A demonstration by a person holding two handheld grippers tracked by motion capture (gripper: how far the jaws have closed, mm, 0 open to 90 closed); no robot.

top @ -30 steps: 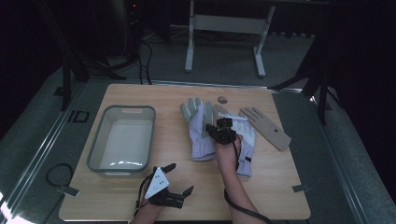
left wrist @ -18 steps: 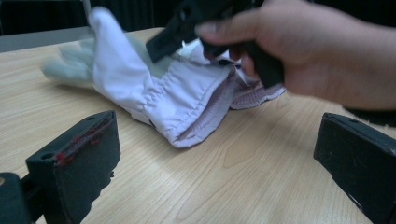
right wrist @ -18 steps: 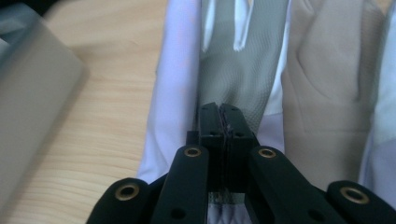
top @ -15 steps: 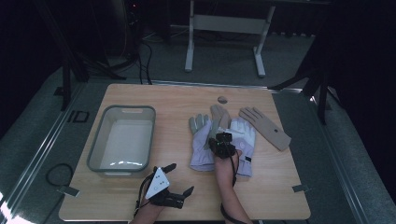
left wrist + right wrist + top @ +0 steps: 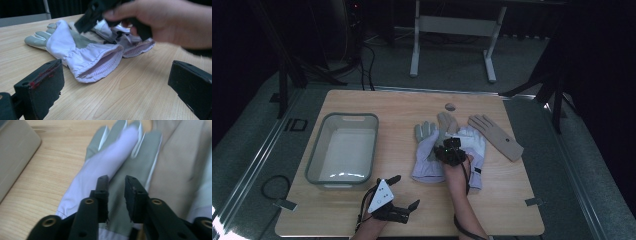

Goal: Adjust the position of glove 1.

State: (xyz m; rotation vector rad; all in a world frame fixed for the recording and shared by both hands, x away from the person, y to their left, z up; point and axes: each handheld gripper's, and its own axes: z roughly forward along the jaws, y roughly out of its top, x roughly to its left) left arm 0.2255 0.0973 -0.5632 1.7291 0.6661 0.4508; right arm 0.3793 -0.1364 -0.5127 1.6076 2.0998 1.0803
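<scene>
From the high view, a wooden worktop (image 5: 362, 210) carries a grey bin (image 5: 343, 148) on the left side. To the right of the bin lie 2 white-and-grey gloves (image 5: 429, 150), side by side and partly one over the other. A tan glove (image 5: 496, 136) lies flat just to the right of them, with one more tan finger part poking out behind the white ones. The right gripper (image 5: 451, 150) sits right above the white-and-grey gloves, near their middle, with the person's arm coming up from the bottom edge. The left gripper (image 5: 404, 192) rests low near the front edge of the worktop, well apart from the gloves, with its grey plate on top.

From the left gripper view, the 2 black jaws stand wide apart with nothing between them. The white-and-grey gloves (image 5: 82, 53) lie ahead on the wood, cuffs open toward the camera. The right hand (image 5: 172, 22) holds the right gripper just above them.

From the right gripper view, the right gripper (image 5: 117, 188) points down at the white-and-grey gloves (image 5: 110, 162). Its jaws have just been opening, and now a small gap shows between them. The grey palm cloth lies under that gap, but the pads do not pinch it. The bin's corner (image 5: 15, 152) shows at the left, and the tan glove (image 5: 175, 167) lies to the right.
</scene>
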